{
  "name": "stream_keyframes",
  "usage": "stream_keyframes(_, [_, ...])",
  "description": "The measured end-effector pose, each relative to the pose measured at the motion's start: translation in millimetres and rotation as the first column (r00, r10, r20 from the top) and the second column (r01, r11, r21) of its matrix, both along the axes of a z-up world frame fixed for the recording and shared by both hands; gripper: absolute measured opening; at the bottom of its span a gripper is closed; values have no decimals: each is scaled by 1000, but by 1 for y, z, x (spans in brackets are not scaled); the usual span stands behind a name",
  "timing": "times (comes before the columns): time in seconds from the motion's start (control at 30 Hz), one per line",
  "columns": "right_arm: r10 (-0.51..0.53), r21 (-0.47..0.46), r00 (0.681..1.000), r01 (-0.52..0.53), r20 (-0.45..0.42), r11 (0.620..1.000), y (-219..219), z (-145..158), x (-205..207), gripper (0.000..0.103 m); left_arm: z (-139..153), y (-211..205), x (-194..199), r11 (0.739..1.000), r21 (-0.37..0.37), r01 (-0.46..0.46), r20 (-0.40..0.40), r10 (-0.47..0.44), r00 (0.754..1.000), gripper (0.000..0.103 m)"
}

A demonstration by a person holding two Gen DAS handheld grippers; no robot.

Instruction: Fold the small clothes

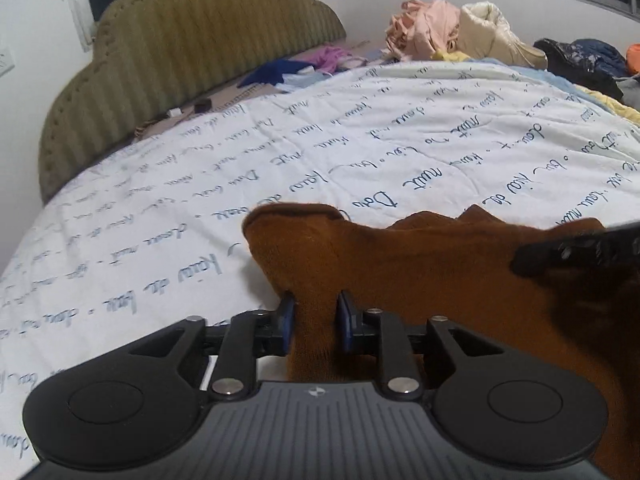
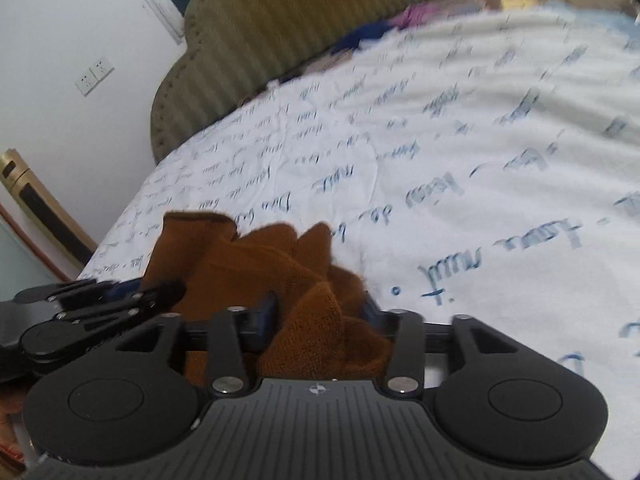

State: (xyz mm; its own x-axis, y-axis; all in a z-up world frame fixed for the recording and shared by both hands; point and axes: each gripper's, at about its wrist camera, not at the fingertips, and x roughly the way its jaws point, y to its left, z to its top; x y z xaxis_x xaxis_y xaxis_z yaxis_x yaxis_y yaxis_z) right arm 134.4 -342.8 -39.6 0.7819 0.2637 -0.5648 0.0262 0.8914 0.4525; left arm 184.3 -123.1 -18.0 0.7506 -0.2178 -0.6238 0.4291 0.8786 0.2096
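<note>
A small brown knit garment (image 1: 420, 264) is held just above the white bedspread. My left gripper (image 1: 315, 322) is shut on its left part, with cloth pinched between the blue pads. My right gripper (image 2: 320, 320) is shut on a bunched fold of the same brown garment (image 2: 304, 280). The right gripper also shows as a black finger at the right edge of the left wrist view (image 1: 576, 252). The left gripper shows at the lower left of the right wrist view (image 2: 100, 300). The two grippers are close together.
The white bedspread with blue script (image 1: 320, 140) covers the bed. An olive ribbed headboard (image 1: 192, 52) stands at the far left. A pile of pink and cream clothes (image 1: 452, 28) and dark clothes (image 1: 580, 60) lie at the far side. Small purple and blue garments (image 1: 296, 68) lie near the headboard.
</note>
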Motion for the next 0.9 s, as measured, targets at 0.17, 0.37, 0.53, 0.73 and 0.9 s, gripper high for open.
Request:
stream_keyframes(0.17, [-62, -196, 991, 84, 117, 977, 24, 34, -47, 59, 4, 20, -26, 994, 3, -111, 27, 111, 993, 75])
stream_keyframes(0.37, [118, -307, 982, -69, 144, 949, 61, 38, -90, 68, 4, 30, -57, 988, -25, -156, 12, 156, 988, 75])
stream_keyframes(0.53, [-32, -346, 996, 58, 79, 936, 53, 18, -86, 72, 7, 36, -67, 982, -52, -179, -33, 178, 984, 75])
stream_keyframes(0.73, [-68, -282, 990, 100, 123, 954, 54, 22, -107, 77, 8, 47, -79, 974, -78, -212, -58, 208, 976, 75])
stream_keyframes(0.9, [-60, -314, 996, 76, 59, 946, 54, 3, -101, 93, 5, 50, -86, 968, -99, -229, -69, 222, 972, 75])
